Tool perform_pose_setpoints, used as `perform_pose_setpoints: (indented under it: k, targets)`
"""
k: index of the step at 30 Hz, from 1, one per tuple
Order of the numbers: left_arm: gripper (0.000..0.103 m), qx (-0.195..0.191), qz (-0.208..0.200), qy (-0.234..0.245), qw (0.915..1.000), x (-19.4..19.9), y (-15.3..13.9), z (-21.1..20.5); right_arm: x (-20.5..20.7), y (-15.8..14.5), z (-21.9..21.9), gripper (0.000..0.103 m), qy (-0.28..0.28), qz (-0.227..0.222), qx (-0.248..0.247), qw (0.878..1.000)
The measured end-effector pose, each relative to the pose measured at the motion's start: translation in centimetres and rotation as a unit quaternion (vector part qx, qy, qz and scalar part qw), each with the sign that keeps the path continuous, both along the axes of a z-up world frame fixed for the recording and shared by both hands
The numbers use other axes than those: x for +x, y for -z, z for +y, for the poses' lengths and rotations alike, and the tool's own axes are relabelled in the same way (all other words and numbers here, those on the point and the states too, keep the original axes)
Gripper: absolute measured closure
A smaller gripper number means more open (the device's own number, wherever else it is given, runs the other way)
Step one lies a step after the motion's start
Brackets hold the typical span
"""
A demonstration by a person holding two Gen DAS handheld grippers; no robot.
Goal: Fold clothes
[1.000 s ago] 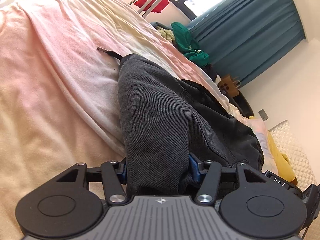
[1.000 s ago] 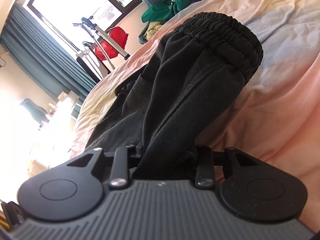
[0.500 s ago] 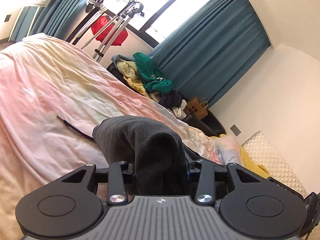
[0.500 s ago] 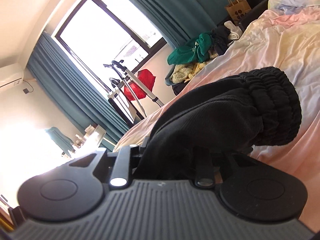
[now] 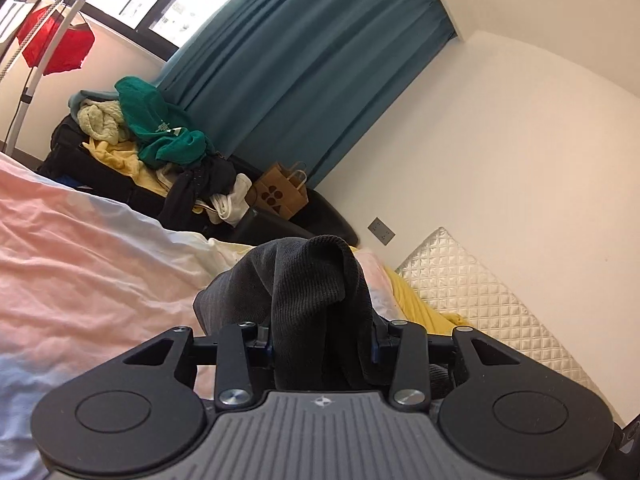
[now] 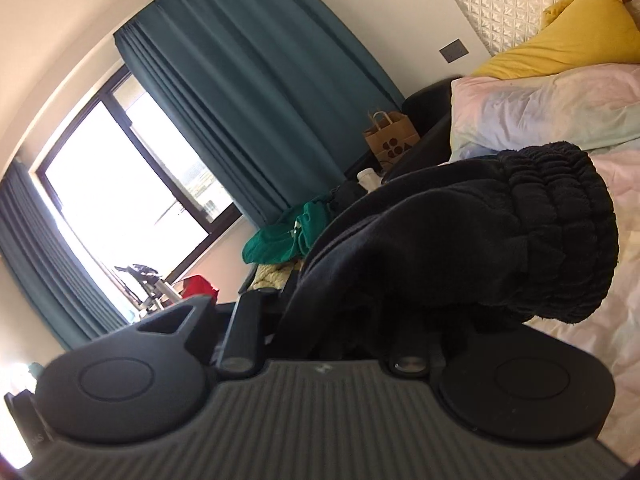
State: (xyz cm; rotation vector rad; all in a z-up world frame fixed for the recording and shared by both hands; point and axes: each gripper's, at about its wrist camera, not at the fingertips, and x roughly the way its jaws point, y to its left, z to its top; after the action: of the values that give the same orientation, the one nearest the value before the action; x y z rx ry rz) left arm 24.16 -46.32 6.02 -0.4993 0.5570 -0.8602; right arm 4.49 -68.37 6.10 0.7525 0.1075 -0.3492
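Dark grey pants [image 5: 304, 292] are bunched between the jaws of my left gripper [image 5: 322, 346], which is shut on the fabric and holds it above the pink bedsheet [image 5: 80, 272]. My right gripper [image 6: 340, 332] is shut on the same pants at their elastic waistband [image 6: 560, 240], which droops over to the right. The fabric hides the fingertips of both grippers.
A pile of clothes with a green garment [image 5: 160, 128] lies on a dark chair beside the bed. A paper bag [image 5: 280, 196] stands near the teal curtain [image 5: 300, 60]. A pastel pillow [image 6: 540, 108], a yellow pillow [image 6: 568, 48] and a quilted headboard [image 5: 480, 300] are at the bed's head.
Both grippers have lifted the pants off the bed and tilted upward. The views now show the curtain, wall and headboard instead of the flat sheet.
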Motion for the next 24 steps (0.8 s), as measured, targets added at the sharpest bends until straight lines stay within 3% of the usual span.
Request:
perform_pose_setpoints:
  k: [3, 6, 10, 13, 16, 20, 21, 24]
  targets:
    - [0.062, 0.007, 0.014, 0.012, 0.9998, 1.7, 4.1, -4.7, 1.9, 2.6, -3.8, 0.073, 0.029, 0.009, -0.018, 0.999]
    - [0.061, 0.032, 0.041, 0.040, 0.9978, 2.9, 10.4, -7.0, 2.3, 7.5, -5.9, 0.073, 0.032, 0.019, -0.024, 0.999]
    - [0.059, 0.085, 0.031, 0.079, 0.9928, 3.2, 18.8, -5.5, 1.0, 15.4, -6.4, 0.073, 0.014, 0.066, 0.027, 0.997]
    - [0.056, 0.084, 0.030, 0.098, 0.9912, 3.0, 22.0, -2.7, -1.2, 19.9, -5.0, 0.073, 0.004, 0.054, 0.089, 0.995]
    - [0.052, 0.101, 0.024, 0.099, 0.9897, 1.3, 20.7, -0.7, -2.9, 23.2, -2.8, 0.072, 0.010, 0.057, 0.134, 0.989]
    - [0.038, 0.126, 0.015, 0.097, 0.9871, -1.2, 18.4, 1.8, -3.9, 26.1, -1.6, 0.058, 0.037, 0.067, 0.155, 0.985]
    - [0.031, 0.133, 0.012, 0.097, 0.9864, -1.8, 17.8, 2.5, -4.2, 25.9, -1.3, 0.057, 0.041, 0.068, 0.163, 0.983]
    - [0.024, 0.152, 0.005, 0.096, 0.9838, -3.6, 16.0, 4.3, -5.5, 24.0, -0.3, 0.043, 0.062, 0.091, 0.168, 0.980]
